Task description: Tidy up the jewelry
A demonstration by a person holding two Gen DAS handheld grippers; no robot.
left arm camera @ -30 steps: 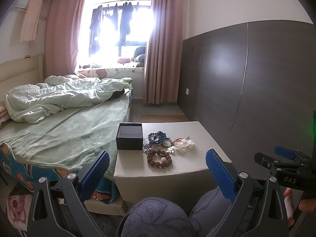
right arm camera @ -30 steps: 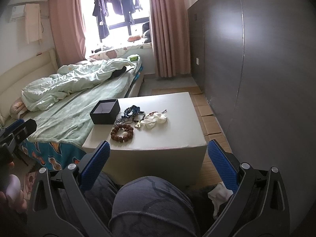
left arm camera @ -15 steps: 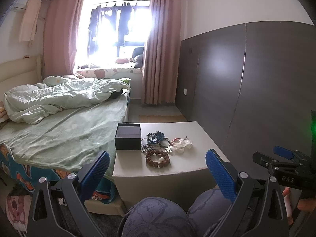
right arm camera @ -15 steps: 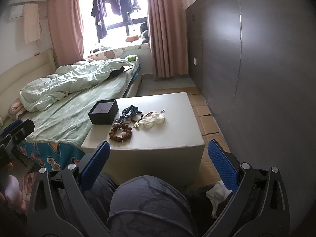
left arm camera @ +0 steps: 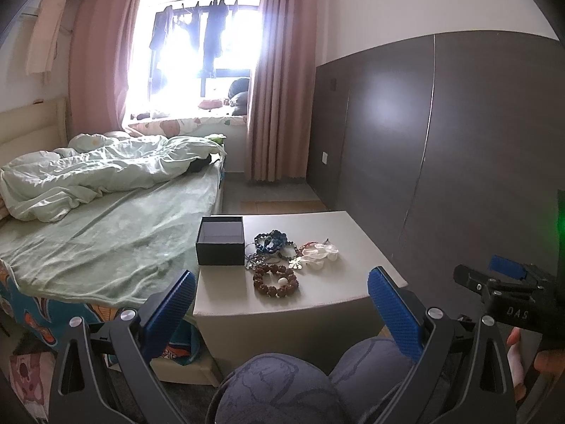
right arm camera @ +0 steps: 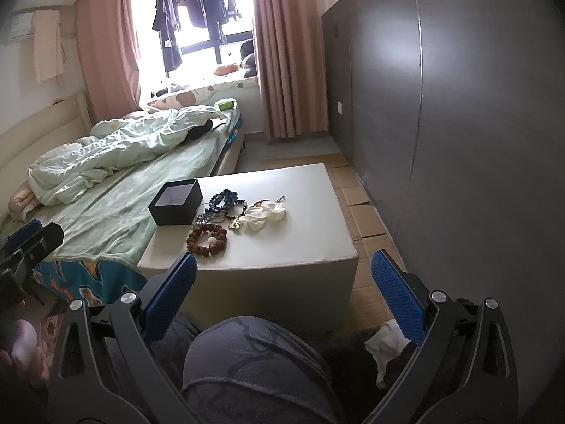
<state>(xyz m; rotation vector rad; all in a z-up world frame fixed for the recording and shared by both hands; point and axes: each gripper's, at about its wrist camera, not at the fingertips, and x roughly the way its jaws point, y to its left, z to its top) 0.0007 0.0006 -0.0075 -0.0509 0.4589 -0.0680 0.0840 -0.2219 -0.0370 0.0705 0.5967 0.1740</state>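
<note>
Both tools were spread wide and held nothing: the left tool (left arm camera: 280,304) and the right tool (right arm camera: 284,282) hung above the person's knees, short of the surface (right arm camera: 300,247). Ahead of them lay the jewelry, a brown bead bracelet (left arm camera: 275,280) nearest, a blue bead tangle (left arm camera: 271,242) and a white piece (left arm camera: 319,253) beyond it. The open black box (left arm camera: 220,243) sat ahead-left (touching nothing, apparently). Taking the nearest bracelet first, pinching one side of its ring, would likely avoid snagging the tangle.

Unmade bed (left arm camera: 106,219) beneath bright, pink-curtained window (left arm camera: 197,60).
</note>
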